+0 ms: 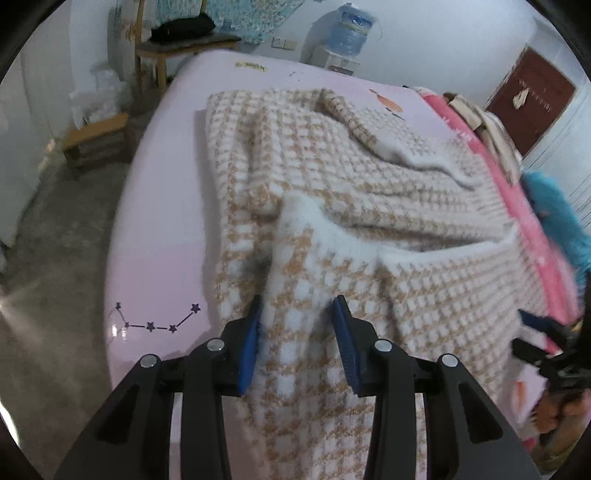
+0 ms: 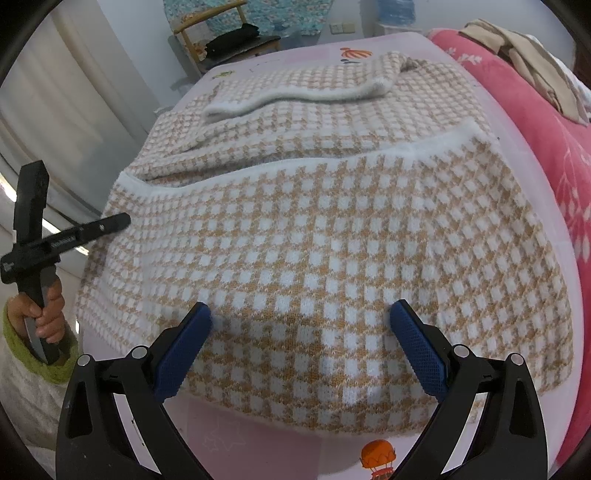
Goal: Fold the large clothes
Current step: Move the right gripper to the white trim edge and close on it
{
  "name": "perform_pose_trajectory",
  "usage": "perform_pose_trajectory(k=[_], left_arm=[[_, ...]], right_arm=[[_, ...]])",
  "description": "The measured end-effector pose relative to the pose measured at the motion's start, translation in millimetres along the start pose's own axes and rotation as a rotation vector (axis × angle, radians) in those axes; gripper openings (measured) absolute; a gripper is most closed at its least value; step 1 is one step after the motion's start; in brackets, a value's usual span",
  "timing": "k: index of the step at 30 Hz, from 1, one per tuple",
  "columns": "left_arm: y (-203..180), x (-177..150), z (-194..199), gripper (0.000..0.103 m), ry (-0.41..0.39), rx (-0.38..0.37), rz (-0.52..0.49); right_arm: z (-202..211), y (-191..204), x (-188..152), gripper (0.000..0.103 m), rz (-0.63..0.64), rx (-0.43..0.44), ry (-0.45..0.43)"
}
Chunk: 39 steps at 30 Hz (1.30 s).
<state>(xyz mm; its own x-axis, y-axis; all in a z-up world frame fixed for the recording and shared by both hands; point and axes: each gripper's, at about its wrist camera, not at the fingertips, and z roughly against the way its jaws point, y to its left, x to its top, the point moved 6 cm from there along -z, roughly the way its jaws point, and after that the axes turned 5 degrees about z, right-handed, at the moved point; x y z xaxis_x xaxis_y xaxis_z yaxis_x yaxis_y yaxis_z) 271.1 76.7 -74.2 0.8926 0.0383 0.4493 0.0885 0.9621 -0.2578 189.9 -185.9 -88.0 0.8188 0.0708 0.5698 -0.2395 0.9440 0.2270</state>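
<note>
A tan-and-white houndstooth sweater (image 1: 369, 192) lies on a pink bed sheet (image 1: 159, 206), partly folded, with a white-edged sleeve laid across its far part. My left gripper (image 1: 298, 314) is open, its blue pads on either side of a raised fold of the sweater's near left edge. In the right wrist view the sweater (image 2: 314, 229) fills the middle, its folded-over lower part nearest. My right gripper (image 2: 301, 314) is wide open just above the sweater's near edge, holding nothing. The left gripper's black body (image 2: 33, 236) shows at the far left, in a hand.
A pink blanket (image 2: 546, 147) with beige clothes (image 2: 528, 55) on it runs along the bed's right side. A blue fuzzy item (image 1: 554, 214) lies at the right. A wooden chair (image 1: 177, 40), a stool (image 1: 96, 140) and a water dispenser (image 1: 347, 33) stand beyond the bed. Concrete floor (image 1: 55, 258) lies left.
</note>
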Motion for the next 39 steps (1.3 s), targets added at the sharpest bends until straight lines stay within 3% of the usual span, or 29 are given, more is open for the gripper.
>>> perform_pose_trajectory(k=[4,8,12,16,23,26,35,39], left_arm=[[-15.2,-8.7,-2.3,0.037,-0.03,0.166,-0.077],[-24.1,-14.0,-1.4,0.037,-0.067,0.269,-0.127],[-23.0,-13.2,0.2,0.036,-0.08,0.313,-0.14],[-26.1,-15.0,1.1,0.036,-0.088,0.341,-0.147],[-28.1,-13.7,-0.1,0.036,-0.089,0.358,-0.146],[-29.5,-13.5,-0.5,0.036,-0.09,0.365,-0.152],[-30.1,-14.0,-0.8,0.036,-0.088,0.363,-0.148],[-30.7,-14.9,-0.4,0.036,-0.089,0.372,-0.154]], right_arm=[[18.7,-13.0,-4.8,0.09,-0.01,-0.004,-0.034],[53.3,-47.2,-3.5,0.084,-0.066,-0.024,-0.122],[74.1,-88.6,9.5,0.065,-0.118,-0.079,-0.171],[68.6,-110.5,35.0,0.05,-0.125,-0.052,-0.192],[34.0,-129.0,69.6,0.046,-0.118,-0.042,-0.183],[23.2,-136.6,68.5,0.045,-0.119,-0.019,-0.145],[35.3,-125.8,40.5,0.022,-0.098,0.053,-0.053],[28.1,-129.4,47.0,0.019,-0.079,0.001,-0.038]])
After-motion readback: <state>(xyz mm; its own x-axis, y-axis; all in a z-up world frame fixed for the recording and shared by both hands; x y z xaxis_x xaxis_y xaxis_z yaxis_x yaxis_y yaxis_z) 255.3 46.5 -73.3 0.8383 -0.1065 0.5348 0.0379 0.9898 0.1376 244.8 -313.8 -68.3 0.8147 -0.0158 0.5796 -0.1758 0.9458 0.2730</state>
